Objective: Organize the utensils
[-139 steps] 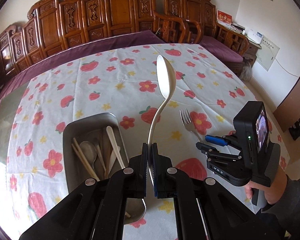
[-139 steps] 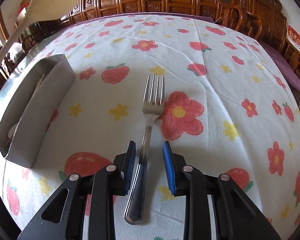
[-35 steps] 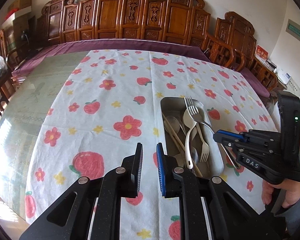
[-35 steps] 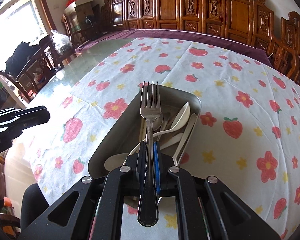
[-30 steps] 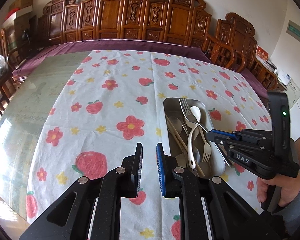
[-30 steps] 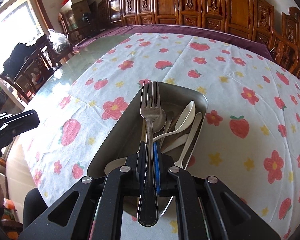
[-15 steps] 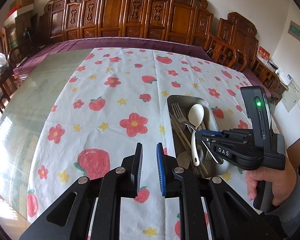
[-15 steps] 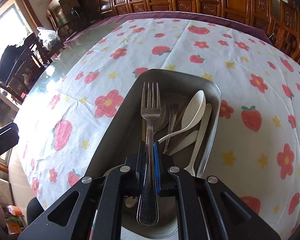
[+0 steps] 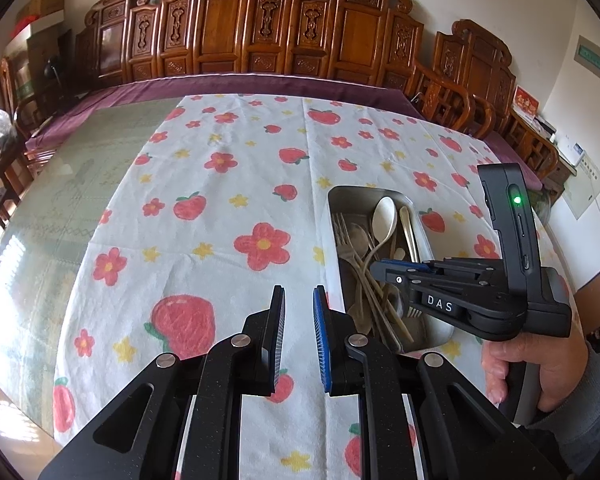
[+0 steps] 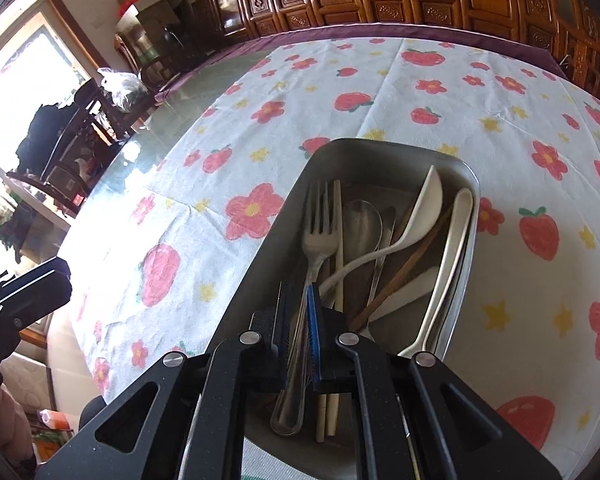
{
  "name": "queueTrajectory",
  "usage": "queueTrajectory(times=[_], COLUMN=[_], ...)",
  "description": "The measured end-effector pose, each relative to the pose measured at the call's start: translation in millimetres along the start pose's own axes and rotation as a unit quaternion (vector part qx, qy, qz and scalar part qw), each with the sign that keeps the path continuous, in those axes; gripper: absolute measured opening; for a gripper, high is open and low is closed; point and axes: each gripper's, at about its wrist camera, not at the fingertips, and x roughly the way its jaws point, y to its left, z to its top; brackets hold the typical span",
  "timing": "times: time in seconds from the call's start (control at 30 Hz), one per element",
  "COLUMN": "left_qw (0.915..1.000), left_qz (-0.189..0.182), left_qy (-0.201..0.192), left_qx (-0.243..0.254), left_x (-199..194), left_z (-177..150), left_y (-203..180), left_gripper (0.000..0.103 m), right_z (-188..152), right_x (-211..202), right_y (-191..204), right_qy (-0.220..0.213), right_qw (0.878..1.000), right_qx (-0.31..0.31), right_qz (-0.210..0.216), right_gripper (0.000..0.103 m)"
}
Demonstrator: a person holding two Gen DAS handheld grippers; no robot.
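Lowering the fork (image 10: 314,240) into the metal tray (image 10: 284,216) is the step in hand, and it looks nearly finished. The right gripper (image 10: 298,316) has its fingers pinched almost shut on the fork's handle, with the tines pointing toward the tray's far end, just beside a pale chopstick (image 10: 339,240) and to the left of the white spoon (image 10: 424,208). Whether the tines already rest on the tray floor I cannot tell.

To do this well, I would let the fork settle flat along the tray's length before parting the fingers, then draw the gripper back toward the tray's near end and up, so the handle is not dragged out or the chopsticks flicked.

The left gripper (image 9: 299,336) hangs over the flowered cloth on the bench (image 9: 220,208), to the left of the tray, its fingers a narrow gap apart with nothing between them.

No other loose utensils show on the cloth around the tray.
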Motion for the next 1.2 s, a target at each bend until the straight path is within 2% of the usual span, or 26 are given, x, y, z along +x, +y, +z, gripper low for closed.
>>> queueTrajectory(times=[0.17,0.3,0.37,0.43,0.47,0.5,0.53,0.57,0.6,0.63,0.67,0.7,0.8,0.9,1.2], left_qw=[1.0000,1.0000,0.9999,0.9998,0.9997,0.9996,0.9995,0.9993,0.9991,0.9989,0.9985,0.9983,0.9983,0.9982,0.9968], left_qz=[0.000,0.000,0.002,0.004,0.004,0.005,0.008,0.009,0.011,0.016,0.021,0.026,0.024,0.021,0.018], left_qy=[-0.001,-0.006,-0.010,-0.017,-0.020,-0.021,-0.025,-0.030,-0.034,-0.037,-0.041,-0.042,-0.040,-0.041,-0.058], left_qx=[0.002,0.004,0.008,0.014,0.016,0.017,0.019,0.021,0.022,0.025,0.028,0.032,0.035,0.039,0.052], left_x=[-0.7,-6.1,-10.5,-16.6,-20.0,-22.0,-25.2,-29.0,-32.5,-35.2,-37.7,-40.2,-45.0,-50.4,-75.5], left_z=[-0.6,-1.5,-1.8,-2.1,-2.6,-2.9,-3.9,-5.0,-5.9,-6.4,-7.6,-9.3,-14.1,-20.0,-42.6], left_y=[-3.9,-11.6,-17.3,-23.8,-28.2,-30.4,-34.3,-38.3,-42.3,-45.7,-49.5,-54.3,-64.3,-74.8,-111.0], left_gripper=[0.013,0.016,0.026,0.028,0.033,0.039,0.051,0.062,0.069,0.080,0.086,0.087,0.094,0.095,0.095], right_z=[-5.5,-15.7,-21.3,-29.0,-33.0,-36.7,-41.1,-46.4,-51.5,-55.4,-60.5,-66.0,-79.4,-94.4,-146.0], right_x=[-14.9,-43.1,-58.4,-76.6,-85.1,-92.5,-100.6,-110.4,-118.8,-126.4,-133.8,-144.5,-168.5,-190.9,-259.0], right_y=[-1.0,1.5,1.1,-0.3,-2.0,-3.8,-6.3,-9.4,-12.1,-15.2,-17.3,-21.0,-28.0,-33.0,-34.0], right_qy=[-0.017,-0.050,-0.064,-0.082,-0.090,-0.095,-0.101,-0.108,-0.114,-0.120,-0.128,-0.139,-0.156,-0.172,-0.215], right_qw=[1.000,0.997,0.996,0.994,0.993,0.993,0.992,0.991,0.990,0.989,0.988,0.986,0.982,0.977,0.961], right_qx=[-0.013,-0.037,-0.043,-0.047,-0.046,-0.044,-0.040,-0.035,-0.031,-0.027,-0.022,-0.015,-0.005,0.003,0.016], right_qz=[-0.010,-0.034,-0.044,-0.056,-0.058,-0.059,-0.062,-0.068,-0.073,-0.078,-0.082,-0.088,-0.107,-0.125,-0.175], right_gripper=[0.009,0.010,0.010,0.010,0.010,0.010,0.010,0.018,0.037,0.050,0.068,0.079,0.094,0.100,0.100])
